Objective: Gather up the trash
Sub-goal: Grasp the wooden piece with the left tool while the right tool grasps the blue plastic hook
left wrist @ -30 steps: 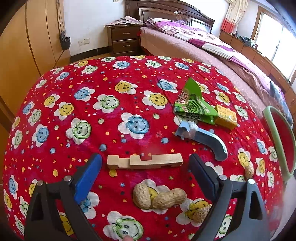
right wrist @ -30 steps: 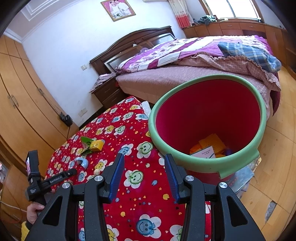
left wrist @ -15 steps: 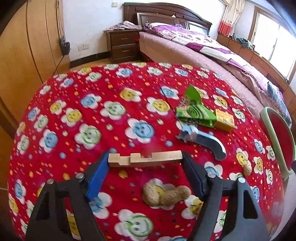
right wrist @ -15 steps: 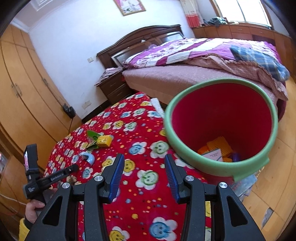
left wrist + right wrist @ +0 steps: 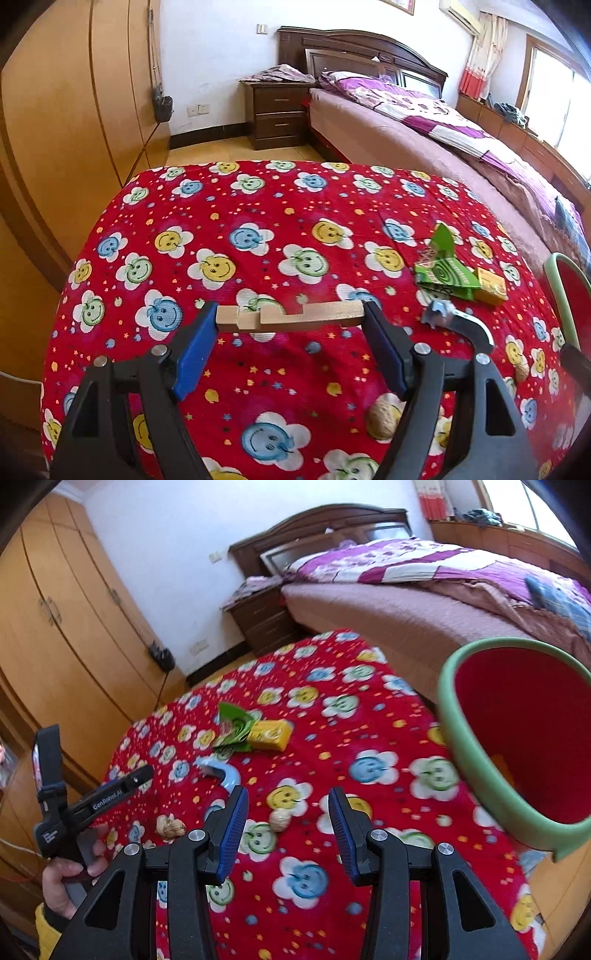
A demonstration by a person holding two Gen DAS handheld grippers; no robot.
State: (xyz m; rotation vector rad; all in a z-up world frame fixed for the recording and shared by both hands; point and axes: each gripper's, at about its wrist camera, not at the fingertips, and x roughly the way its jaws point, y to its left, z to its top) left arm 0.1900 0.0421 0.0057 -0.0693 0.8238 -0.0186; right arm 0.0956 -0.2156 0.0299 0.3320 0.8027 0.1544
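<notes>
Left gripper (image 5: 290, 321) has the wood strip (image 5: 290, 320)

Clamped end to end, lifted off the red cloth (image 5: 258, 221). Right gripper (image 5: 285, 825) sits half apart, empty, beside the bin (image 5: 476, 775).

Both wrist views look steeply down, close, sharing the red tablecloth (image 5: 258, 221).

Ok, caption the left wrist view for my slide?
Left gripper lifting a notched wooden strip endwise between its pads above the smiley-flower tablecloth.
</notes>
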